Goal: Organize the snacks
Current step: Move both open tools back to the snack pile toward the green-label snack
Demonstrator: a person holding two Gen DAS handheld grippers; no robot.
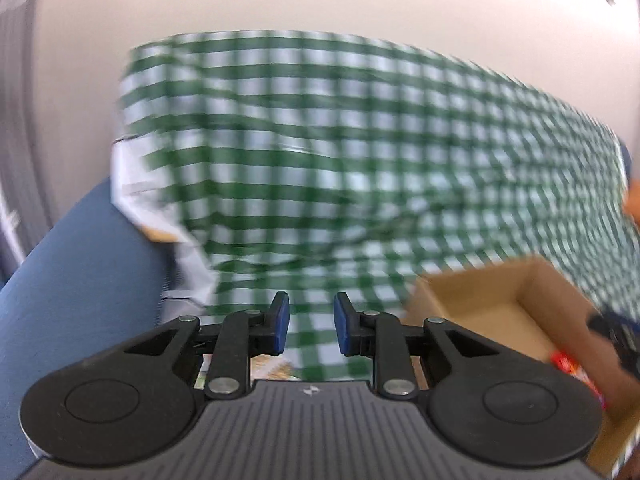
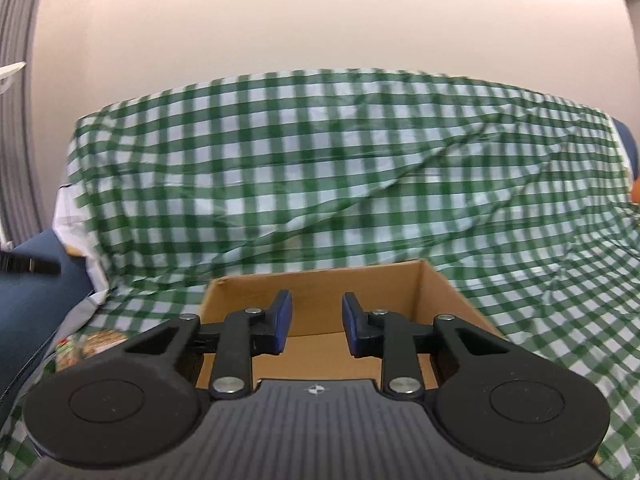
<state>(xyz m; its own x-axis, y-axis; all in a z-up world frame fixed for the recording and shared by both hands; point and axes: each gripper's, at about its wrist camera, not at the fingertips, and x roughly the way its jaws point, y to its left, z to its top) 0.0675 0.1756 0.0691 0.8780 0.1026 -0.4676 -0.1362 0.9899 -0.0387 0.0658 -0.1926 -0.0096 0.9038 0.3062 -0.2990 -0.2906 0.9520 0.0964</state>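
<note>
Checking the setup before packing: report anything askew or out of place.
The green checked cloth is rumpled and creased, and at its left edge the white underside shows. The cardboard box sits upright and looks undamaged.

Left gripper (image 1: 308, 330) and right gripper (image 2: 316, 330) both gape.

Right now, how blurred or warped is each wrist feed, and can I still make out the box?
Left wrist view: heavy motion smear across the green checked cloth; the cardboard box is soft, the red snack packet unreadable, while the left gripper stays sharp. Right wrist view: milder blur, box edges clear behind the right gripper. Both show fisheye bending; lighting is even, no glare.
</note>
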